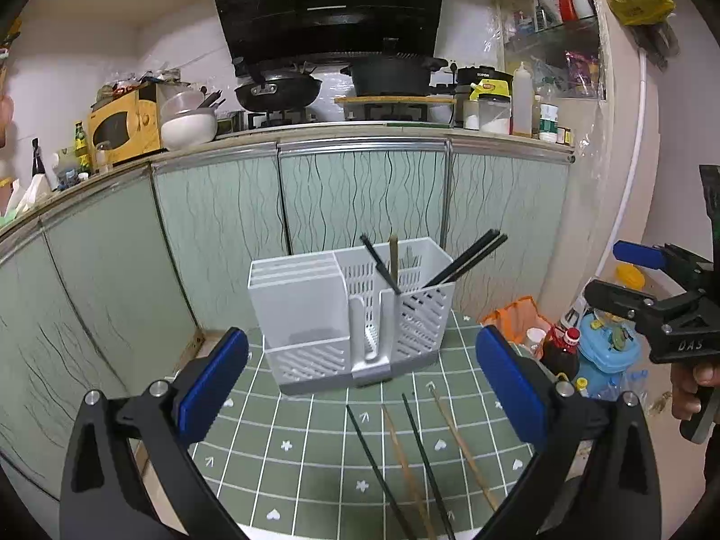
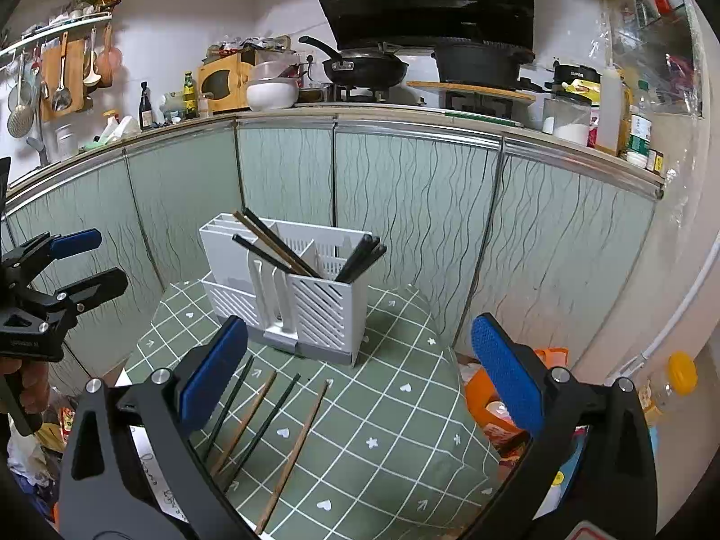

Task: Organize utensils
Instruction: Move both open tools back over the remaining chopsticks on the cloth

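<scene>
While both tools hang back from the mat, here is how I read things.

Step in hand: between picks, I judge; four chopsticks lie loose and nothing is gripped.

Left gripper (image 1: 362,387): jaws spread wide, empty, held above the near part of the green mat (image 1: 288,463), pointing at the white utensil caddy (image 1: 346,315).

Right gripper (image 2: 360,378): also released and empty, off to the right of the mat; from the left view I see a hand (image 1: 690,387) on its handle.

Loose chopsticks: two dark chopsticks (image 1: 382,468) and two wooden chopsticks (image 1: 463,445) alternate on the mat, roughly parallel, just in front of the caddy, apart from it.

Caddy contents: the slotted right compartment holds dark chopsticks leaning (image 1: 468,261) against its right corner; a dark stick and a wooden one (image 1: 393,261) lean nearer the middle. The solid left compartment looks empty, though I cannot see its floor.

Next move: I would lower one gripper over a single stick, close near its middle, then tip it upright to drop into the slotted compartment.

Risk: neighbouring sticks lie close, so a wide grab may catch two.
</scene>
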Demonstrator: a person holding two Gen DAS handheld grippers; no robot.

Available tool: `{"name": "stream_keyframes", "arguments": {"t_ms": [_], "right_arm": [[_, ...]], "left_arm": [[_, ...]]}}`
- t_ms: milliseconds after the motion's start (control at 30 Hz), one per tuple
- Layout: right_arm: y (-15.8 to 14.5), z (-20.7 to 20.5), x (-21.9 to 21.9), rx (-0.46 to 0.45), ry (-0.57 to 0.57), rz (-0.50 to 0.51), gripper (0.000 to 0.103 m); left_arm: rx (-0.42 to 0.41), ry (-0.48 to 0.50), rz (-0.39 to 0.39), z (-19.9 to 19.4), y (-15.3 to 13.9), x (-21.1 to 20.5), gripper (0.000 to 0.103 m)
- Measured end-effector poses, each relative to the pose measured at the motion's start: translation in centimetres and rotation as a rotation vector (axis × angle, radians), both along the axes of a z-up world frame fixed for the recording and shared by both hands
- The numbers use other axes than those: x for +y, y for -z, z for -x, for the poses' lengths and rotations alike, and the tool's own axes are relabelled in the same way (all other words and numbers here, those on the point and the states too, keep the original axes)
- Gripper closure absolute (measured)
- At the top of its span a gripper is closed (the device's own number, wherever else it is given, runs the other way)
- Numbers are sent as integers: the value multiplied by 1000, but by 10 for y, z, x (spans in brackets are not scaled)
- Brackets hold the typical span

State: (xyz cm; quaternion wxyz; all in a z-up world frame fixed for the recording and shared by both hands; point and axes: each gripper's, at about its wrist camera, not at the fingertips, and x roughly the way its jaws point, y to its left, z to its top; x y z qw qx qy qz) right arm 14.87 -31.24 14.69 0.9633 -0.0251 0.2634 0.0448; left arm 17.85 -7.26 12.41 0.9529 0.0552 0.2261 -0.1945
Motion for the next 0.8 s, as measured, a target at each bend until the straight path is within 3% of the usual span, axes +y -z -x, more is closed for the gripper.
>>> {"name": "stream_keyframes", "arguments": {"t_ms": [333,800], "right_arm": [[20,22,4,10,8,-4,7],[73,37,13,71,6,-33,7]], "left_arm": [[6,-33,2,16,16,15,4],[15,-72,-6,38,51,31,4]]}}
